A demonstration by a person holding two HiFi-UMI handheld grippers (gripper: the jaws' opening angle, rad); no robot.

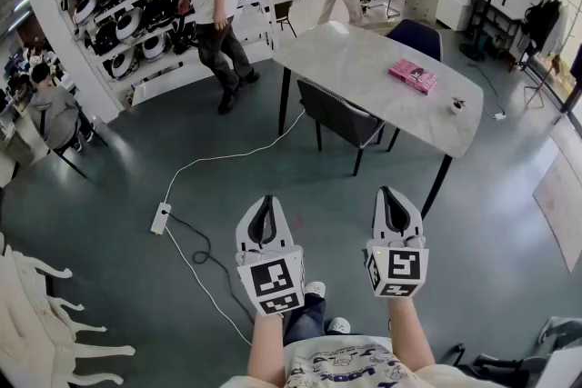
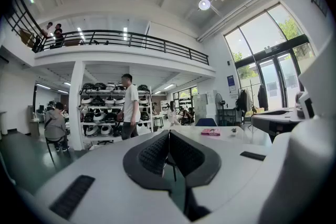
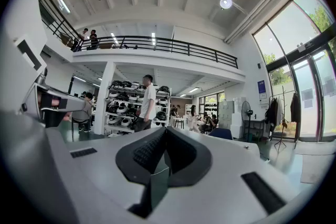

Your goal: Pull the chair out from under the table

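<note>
You haven't started: the chair (image 1: 341, 115) sits tucked under the table (image 1: 364, 68), upper centre; your left gripper (image 1: 265, 203) and right gripper (image 1: 389, 194) are closed, empty, well short of it.

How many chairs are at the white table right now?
2. A dark grey chair is tucked under the table on its near long side; a blue chair stands at its far side. The tabletop may hide more.
</note>
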